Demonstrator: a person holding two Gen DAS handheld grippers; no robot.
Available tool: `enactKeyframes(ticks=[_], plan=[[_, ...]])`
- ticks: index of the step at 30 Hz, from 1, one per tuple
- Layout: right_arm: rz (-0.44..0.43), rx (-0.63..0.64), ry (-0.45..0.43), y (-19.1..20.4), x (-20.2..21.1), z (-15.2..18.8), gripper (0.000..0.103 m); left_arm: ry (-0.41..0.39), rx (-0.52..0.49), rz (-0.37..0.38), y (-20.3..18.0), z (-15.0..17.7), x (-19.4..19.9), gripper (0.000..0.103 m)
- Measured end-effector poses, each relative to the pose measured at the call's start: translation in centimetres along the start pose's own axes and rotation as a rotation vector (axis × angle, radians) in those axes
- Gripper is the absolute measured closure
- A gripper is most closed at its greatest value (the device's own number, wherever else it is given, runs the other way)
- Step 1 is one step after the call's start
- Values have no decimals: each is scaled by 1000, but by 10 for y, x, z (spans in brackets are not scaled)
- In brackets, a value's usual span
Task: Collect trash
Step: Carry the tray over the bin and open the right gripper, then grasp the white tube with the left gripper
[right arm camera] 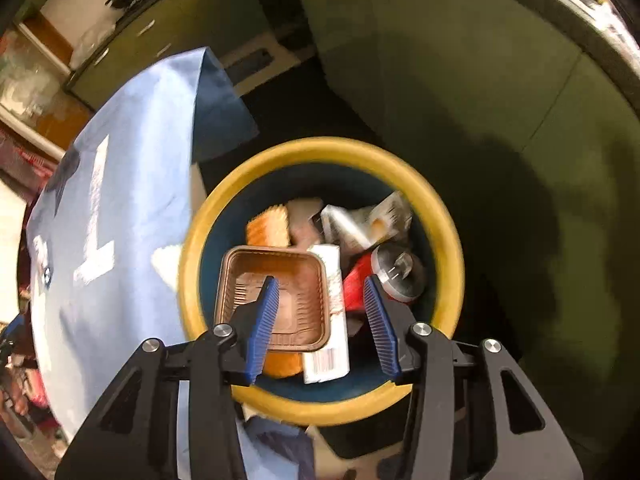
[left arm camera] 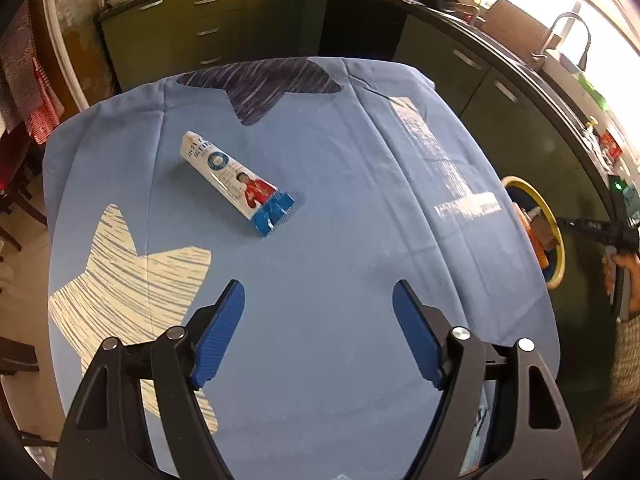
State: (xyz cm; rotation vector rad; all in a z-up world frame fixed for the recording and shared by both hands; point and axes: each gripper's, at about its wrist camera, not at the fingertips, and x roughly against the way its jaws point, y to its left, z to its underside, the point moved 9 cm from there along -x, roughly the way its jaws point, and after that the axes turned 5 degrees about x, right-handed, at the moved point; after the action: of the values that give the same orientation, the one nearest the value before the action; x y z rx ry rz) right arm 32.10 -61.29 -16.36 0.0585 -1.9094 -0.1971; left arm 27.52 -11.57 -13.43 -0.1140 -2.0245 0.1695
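Over the bin (right arm camera: 320,152), right hand-held gripper (right arm camera: 320,292) is spread wide, holding nothing.
Trash inside is blurry, partly hidden behind its fingers. Left hand-held gripper (left arm camera: 318,300) gapes too; the toothpaste tube (left arm camera: 236,182) lies on the tabletop (left arm camera: 340,200), crimped end angled toward it.

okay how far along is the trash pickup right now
Done: the yellow-rimmed bin already holds a brown tray, a can and wrappers. In hand: nothing; the right gripper hangs open over the bin, and the left gripper is open too. Left: one toothpaste tube on the blue tablecloth.
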Motion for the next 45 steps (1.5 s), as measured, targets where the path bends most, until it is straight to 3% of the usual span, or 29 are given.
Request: enactKeyframes(ticks=[6, 14, 21, 26, 31, 36, 40, 45], plan=[[-68, 76, -154, 25, 44, 20, 52, 10, 67, -60, 12, -20, -12, 26], [-105, 224, -197, 72, 74, 45, 51, 84, 289, -111, 49, -59, -46, 26], [-136, 270, -198, 74, 75, 60, 51, 185, 491, -132, 70, -67, -80, 27], [-153, 277, -196, 67, 70, 65, 47, 219, 524, -168, 70, -71, -94, 45], [-163, 292, -203, 61, 70, 67, 47, 230, 550, -208, 73, -71, -101, 53], [-179, 304, -217, 62, 72, 68, 47, 226, 575, -218, 78, -74, -101, 72], [-194, 307, -224, 62, 73, 70, 47, 225, 555, -215, 81, -74, -98, 74], [-199, 293, -238, 58, 77, 73, 47, 188, 456, -214, 64, -72, -77, 74]])
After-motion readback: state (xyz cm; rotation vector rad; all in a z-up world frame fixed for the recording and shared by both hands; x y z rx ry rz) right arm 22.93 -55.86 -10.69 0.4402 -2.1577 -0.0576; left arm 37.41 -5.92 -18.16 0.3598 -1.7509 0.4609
